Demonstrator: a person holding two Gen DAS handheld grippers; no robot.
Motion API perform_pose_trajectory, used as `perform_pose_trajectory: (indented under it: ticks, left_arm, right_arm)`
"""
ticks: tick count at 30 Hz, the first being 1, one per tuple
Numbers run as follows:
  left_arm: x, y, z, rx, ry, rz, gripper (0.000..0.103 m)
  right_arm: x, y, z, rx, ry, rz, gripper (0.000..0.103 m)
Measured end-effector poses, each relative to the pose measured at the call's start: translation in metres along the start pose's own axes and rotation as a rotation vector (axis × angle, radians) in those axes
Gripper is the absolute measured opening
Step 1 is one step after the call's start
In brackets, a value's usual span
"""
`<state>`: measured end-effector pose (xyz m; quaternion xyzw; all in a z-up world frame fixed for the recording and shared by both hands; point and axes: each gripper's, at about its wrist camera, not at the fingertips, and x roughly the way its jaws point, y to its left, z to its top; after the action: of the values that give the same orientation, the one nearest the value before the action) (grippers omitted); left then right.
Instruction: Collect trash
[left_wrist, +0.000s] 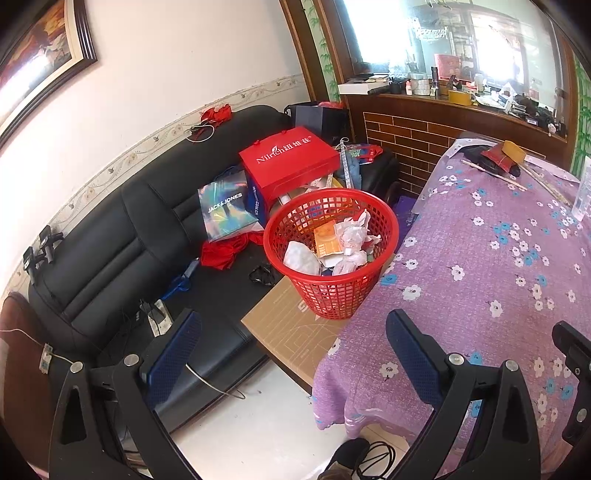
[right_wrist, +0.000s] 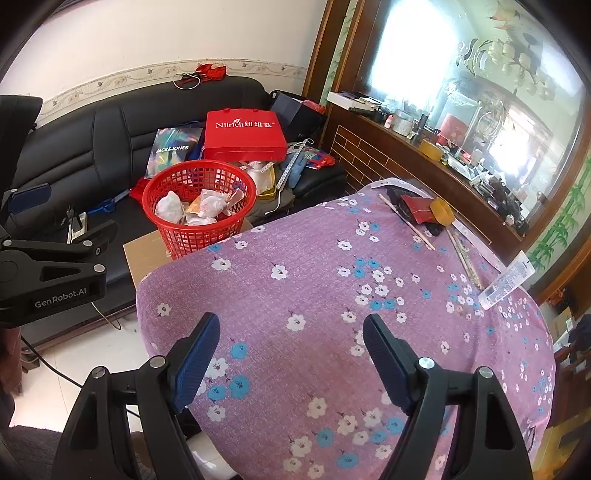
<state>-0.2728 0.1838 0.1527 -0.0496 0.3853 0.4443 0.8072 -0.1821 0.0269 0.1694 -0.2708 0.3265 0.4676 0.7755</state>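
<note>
The right gripper (right_wrist: 290, 354) hangs wide apart and empty over the flowered purple cloth (right_wrist: 314, 280); beyond its edge stands a red basket (right_wrist: 199, 229) of crumpled paper (right_wrist: 168, 206).

**Basket between sofa and table**

The mesh basket (left_wrist: 330, 254) stands on a flat cardboard box (left_wrist: 295, 332), just beside the cloth-covered table (left_wrist: 480, 295), holding crumpled paper (left_wrist: 354, 240). Behind it, gift bags (left_wrist: 291, 166) sit on the sofa (left_wrist: 110, 251). A clear tube (right_wrist: 508, 280) lies at the table's right edge.
</note>
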Motion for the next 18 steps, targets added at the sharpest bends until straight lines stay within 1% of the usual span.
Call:
perform_pose_trajectory:
  ticks: [18]
  left_arm:
    - [0.0018,0.0017,-0.0003,0.004,-0.001,0.004,0.100]
  right_arm:
    - [0.0028,0.0003,0.0001,-0.003,0.004,0.001,0.084]
